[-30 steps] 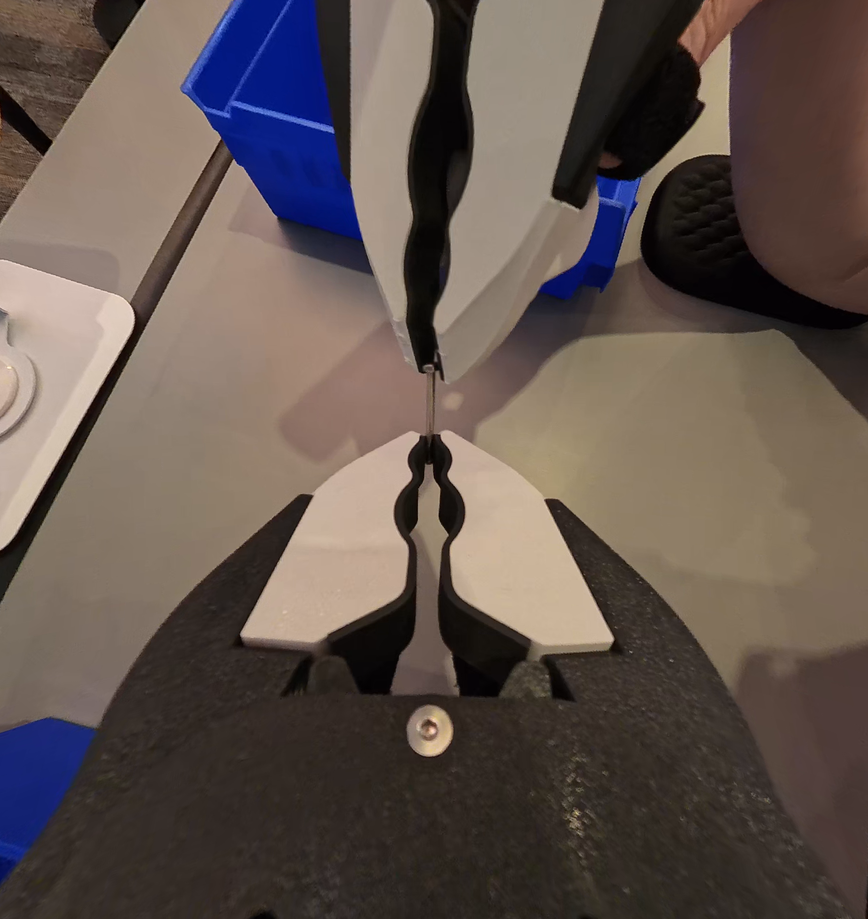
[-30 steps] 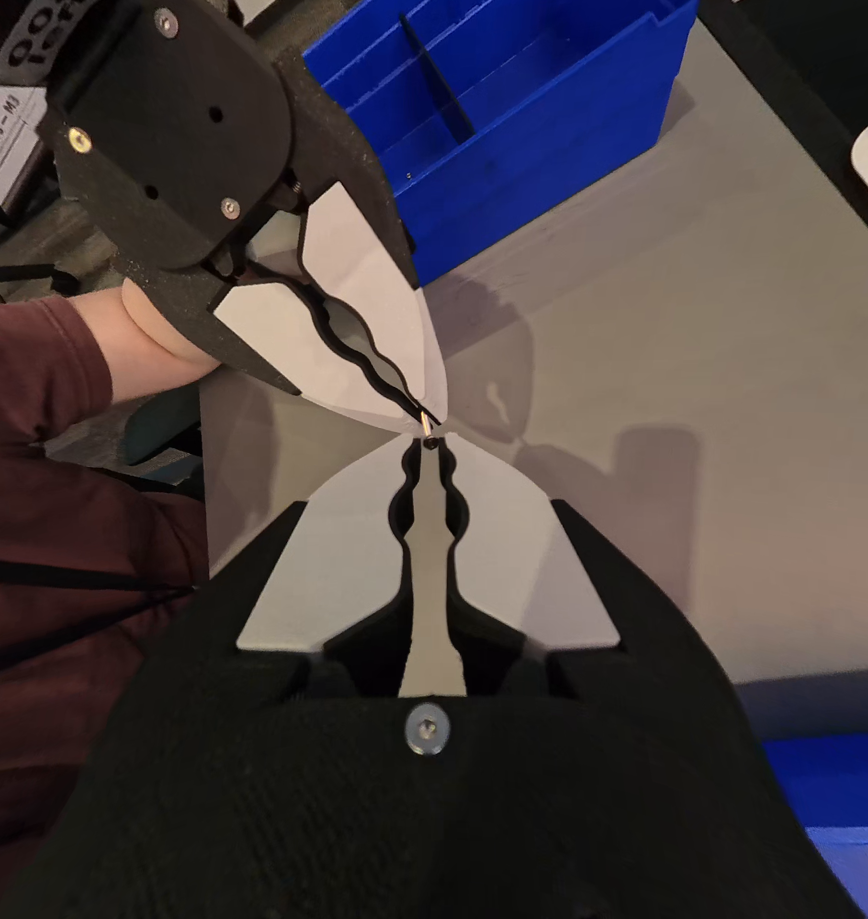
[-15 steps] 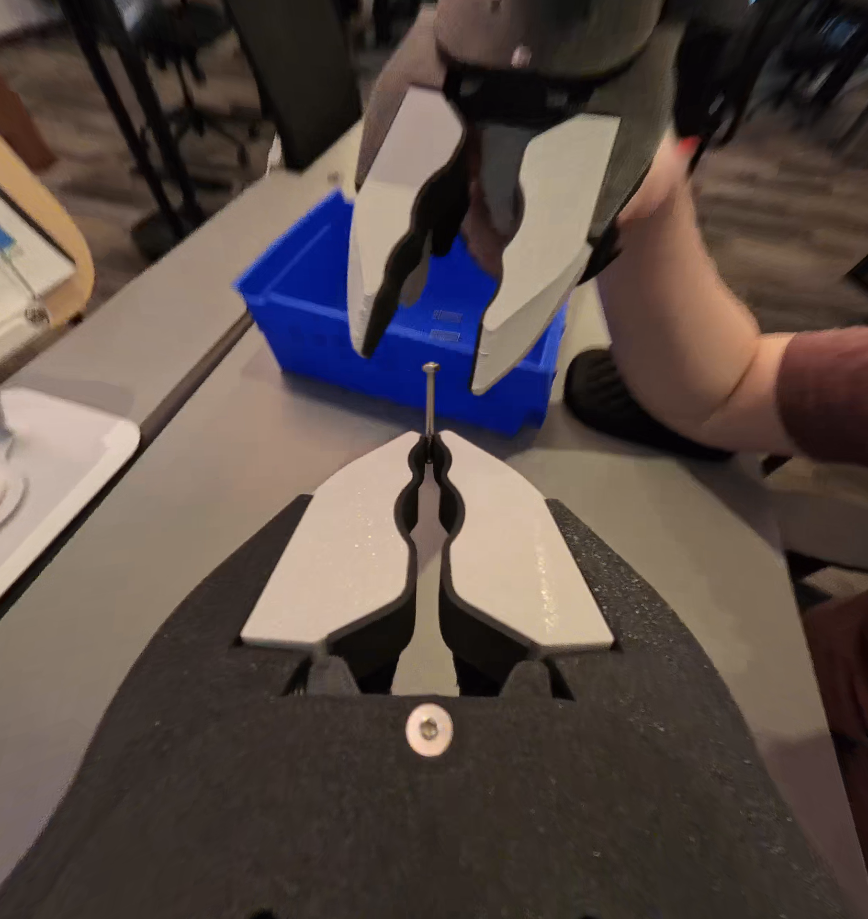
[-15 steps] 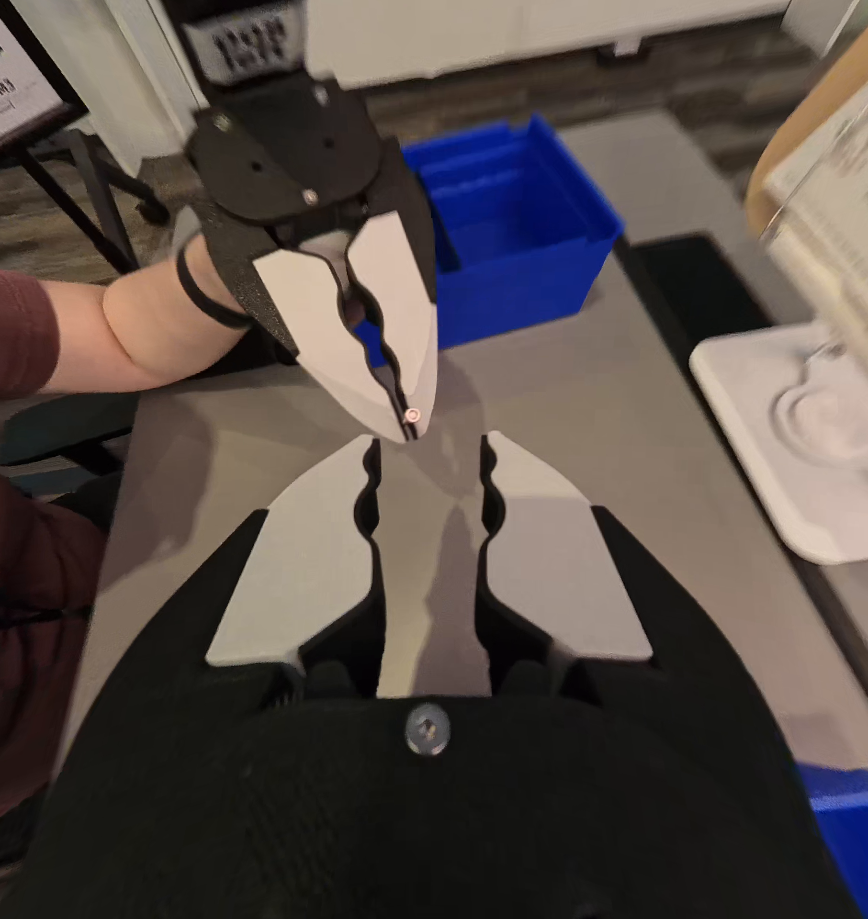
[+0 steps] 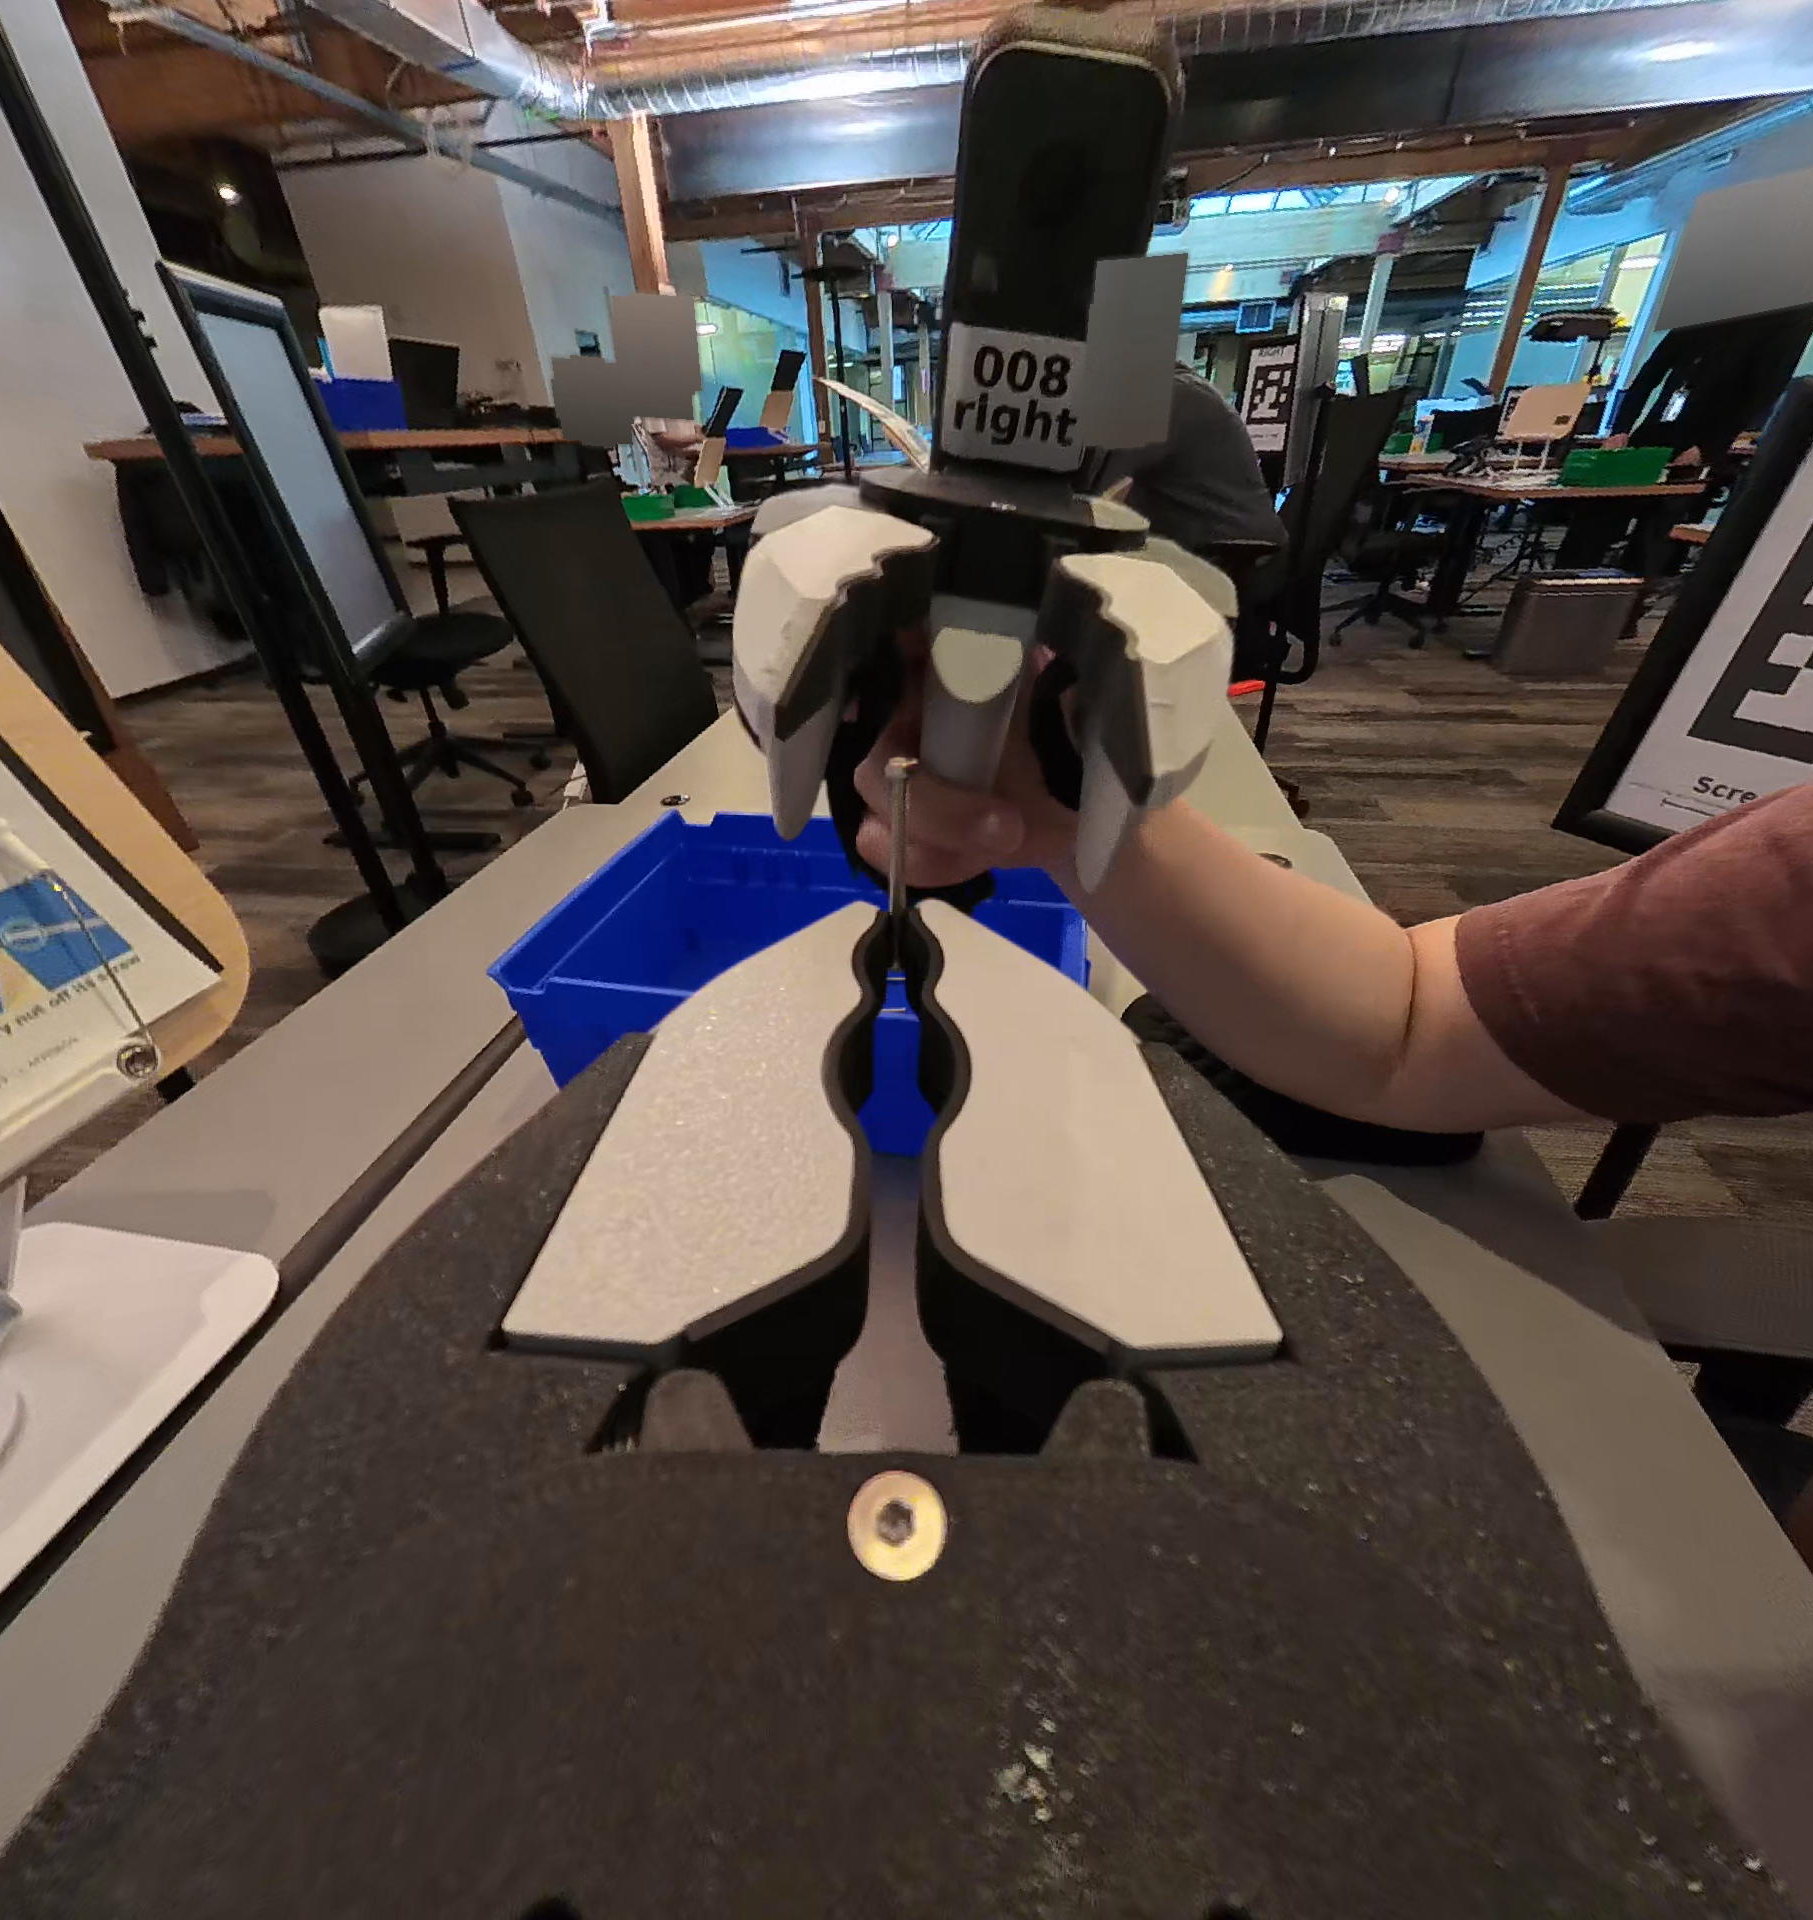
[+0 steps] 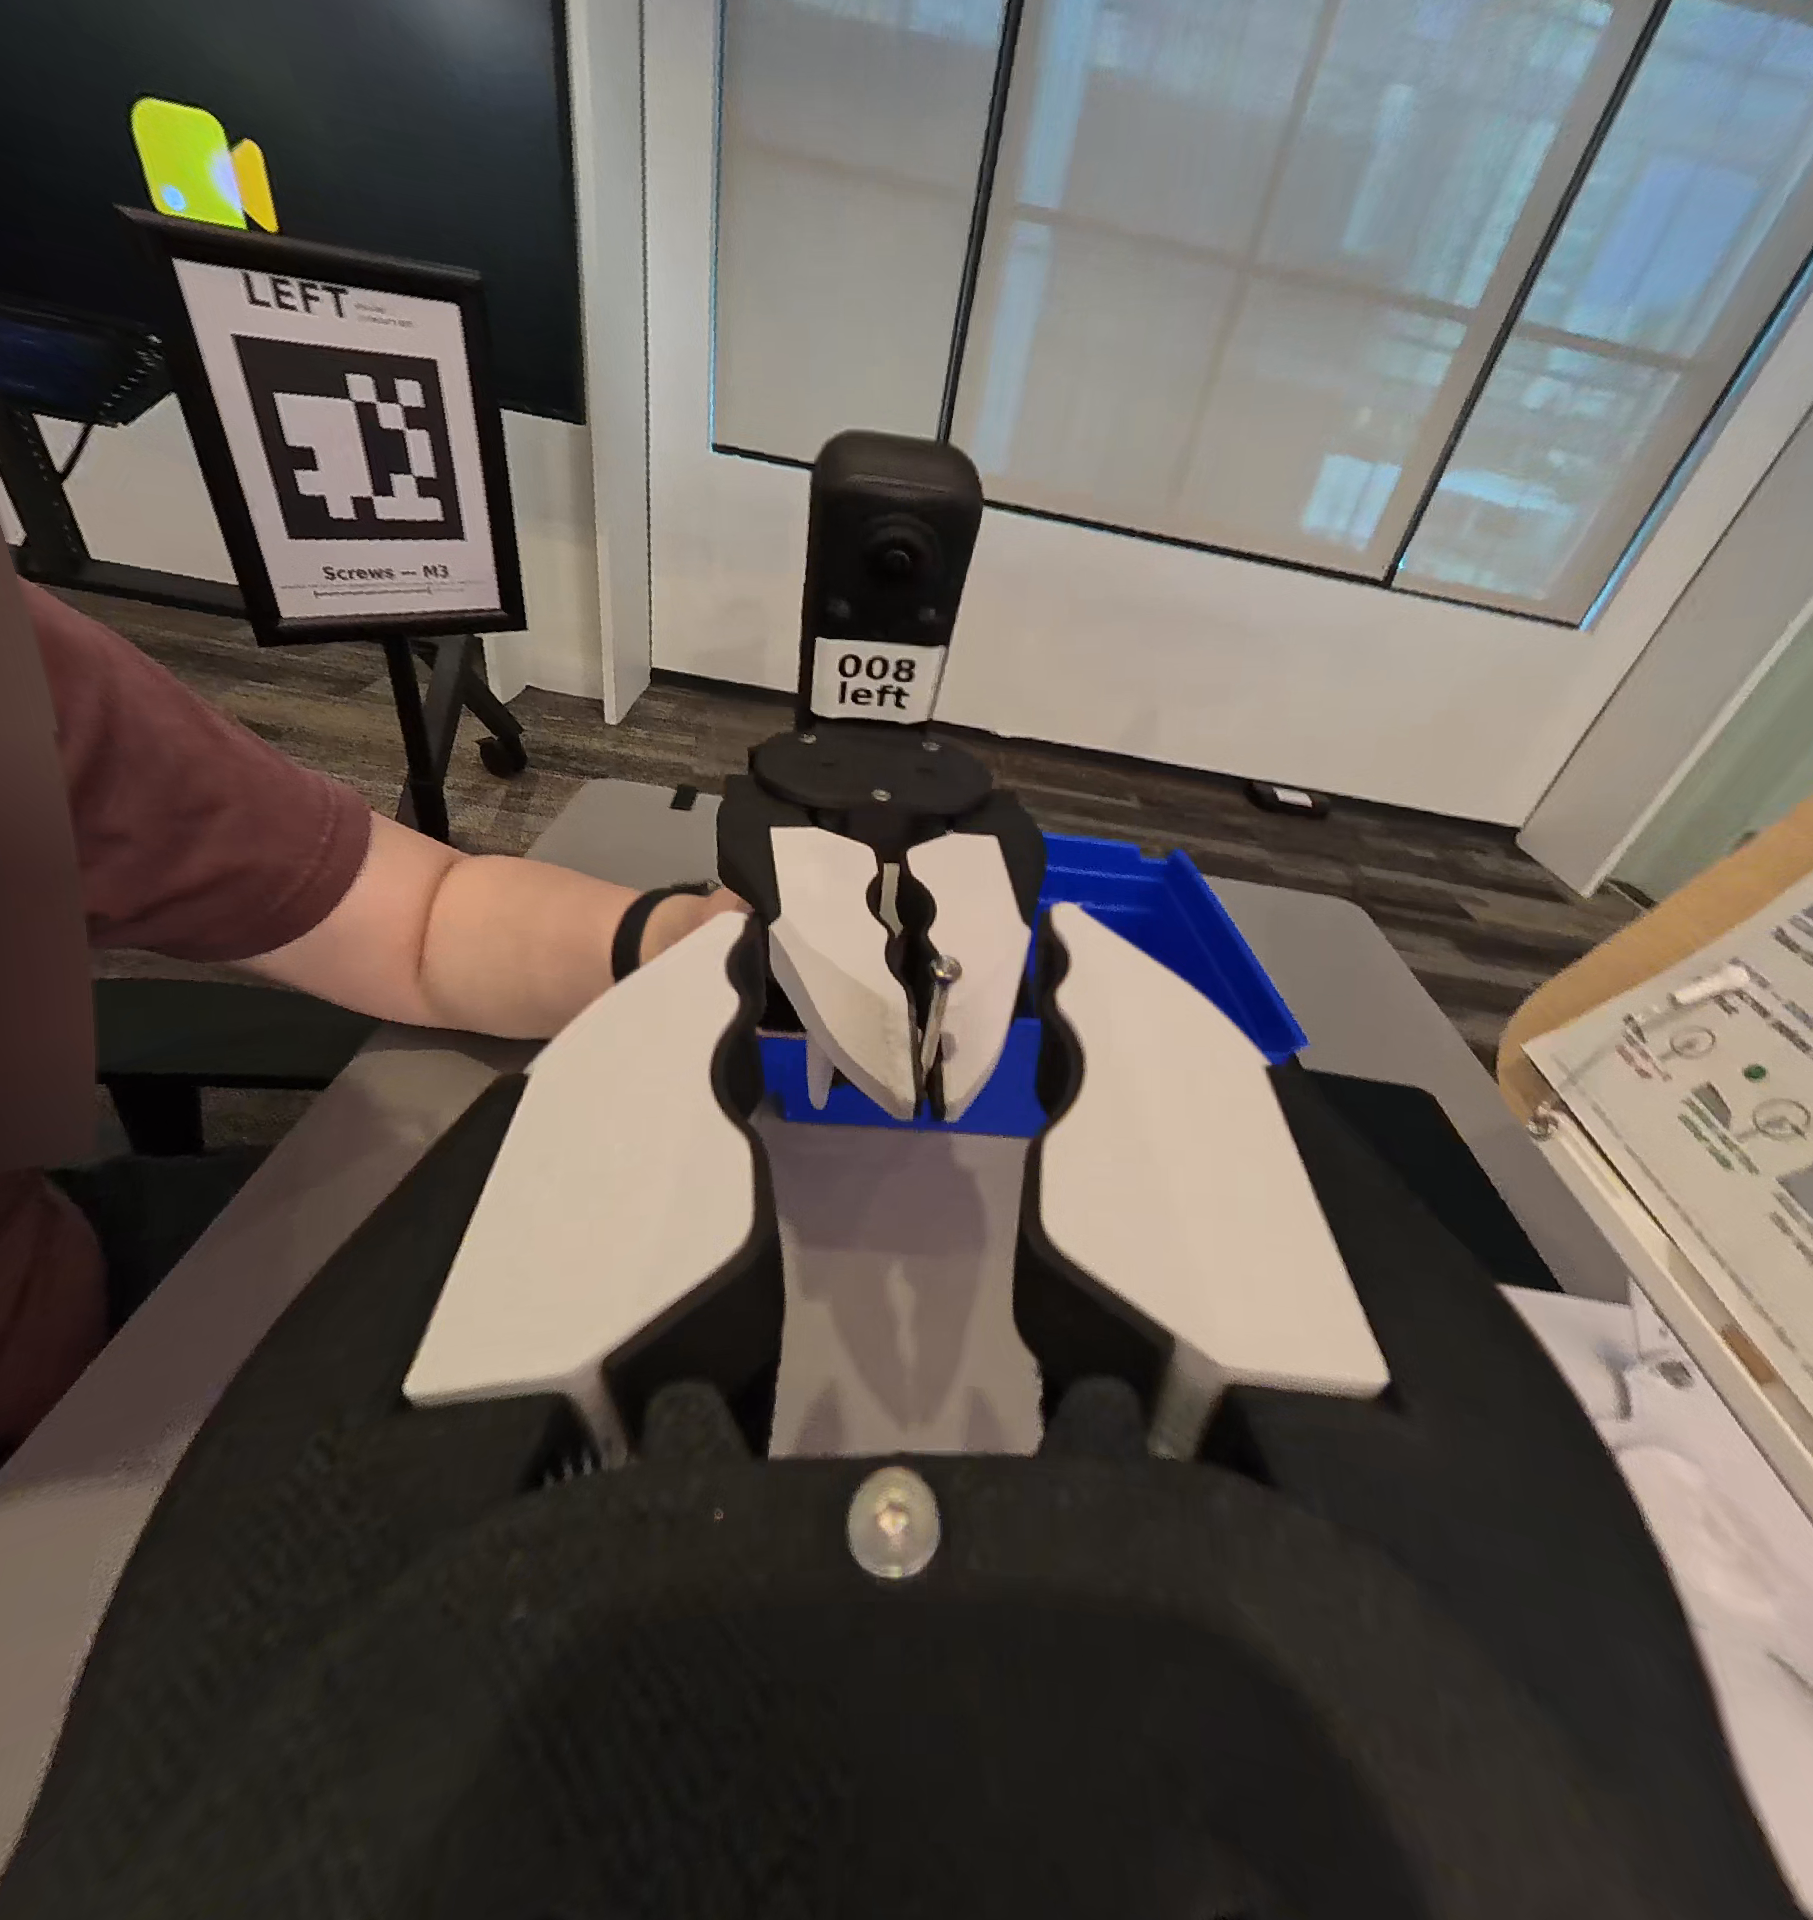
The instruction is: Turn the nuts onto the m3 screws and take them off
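Your left gripper [image 5: 896, 920] is clenched on the M3 screw [image 5: 897, 831]: its 2 fingertips pinch the lower end of the shank, and the screw stands up beyond the tips with its head at the far end. No nut can be made out on it.

Your right gripper [image 6: 894, 961] is released, its 2 fingers [image 6: 632, 1153] spread wide and holding nothing. It faces the left gripper head-on, apart from it, with the screw [image 6: 938, 1013] showing in the gap between its fingers.

The blue bin [image 5: 673, 935] sits on the grey table [image 5: 362, 1122] just beyond both sets of fingertips.
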A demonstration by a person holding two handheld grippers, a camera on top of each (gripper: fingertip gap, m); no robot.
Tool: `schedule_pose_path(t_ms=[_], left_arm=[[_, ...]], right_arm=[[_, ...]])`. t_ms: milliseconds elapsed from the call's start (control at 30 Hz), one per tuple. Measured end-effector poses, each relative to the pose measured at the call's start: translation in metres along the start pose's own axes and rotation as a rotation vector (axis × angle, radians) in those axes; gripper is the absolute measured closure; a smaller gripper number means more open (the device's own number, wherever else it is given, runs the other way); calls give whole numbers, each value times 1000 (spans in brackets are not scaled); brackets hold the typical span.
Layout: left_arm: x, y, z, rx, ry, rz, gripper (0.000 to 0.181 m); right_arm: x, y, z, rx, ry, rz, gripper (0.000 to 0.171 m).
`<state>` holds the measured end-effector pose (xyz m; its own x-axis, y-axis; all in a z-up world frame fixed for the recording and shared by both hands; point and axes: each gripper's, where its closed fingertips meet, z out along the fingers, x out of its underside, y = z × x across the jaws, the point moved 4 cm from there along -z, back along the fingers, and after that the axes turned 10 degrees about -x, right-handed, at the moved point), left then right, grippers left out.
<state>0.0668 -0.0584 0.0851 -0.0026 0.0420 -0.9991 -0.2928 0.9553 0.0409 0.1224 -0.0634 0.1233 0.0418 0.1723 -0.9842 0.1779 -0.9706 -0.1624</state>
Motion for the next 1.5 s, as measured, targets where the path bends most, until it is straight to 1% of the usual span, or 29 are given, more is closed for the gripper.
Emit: schedule_pose_path(t_ms=[67,167,367,767,1267,1500], left_arm=[[-3,-3,-1,7,-25,6,179],[-7,-7,-2,29,-53,3,179],[-12,-5,-6,14,-93,-9,179],[-14,0,-9,-1,-101,-29,179],[-19,8,-16,-30,-113,-34,179],[-16,0,-11,-1,-96,-20,179]], right_arm=[[-3,2,7,-6,-34,-8,119],[-4,5,17,-6,-78,-11,110],[0,10,30,-6,-54,-64,103],[0,12,35,18,-47,-104,103],[-1,9,27,58,-11,-139,102],[-4,9,31,55,-55,-118,102]])
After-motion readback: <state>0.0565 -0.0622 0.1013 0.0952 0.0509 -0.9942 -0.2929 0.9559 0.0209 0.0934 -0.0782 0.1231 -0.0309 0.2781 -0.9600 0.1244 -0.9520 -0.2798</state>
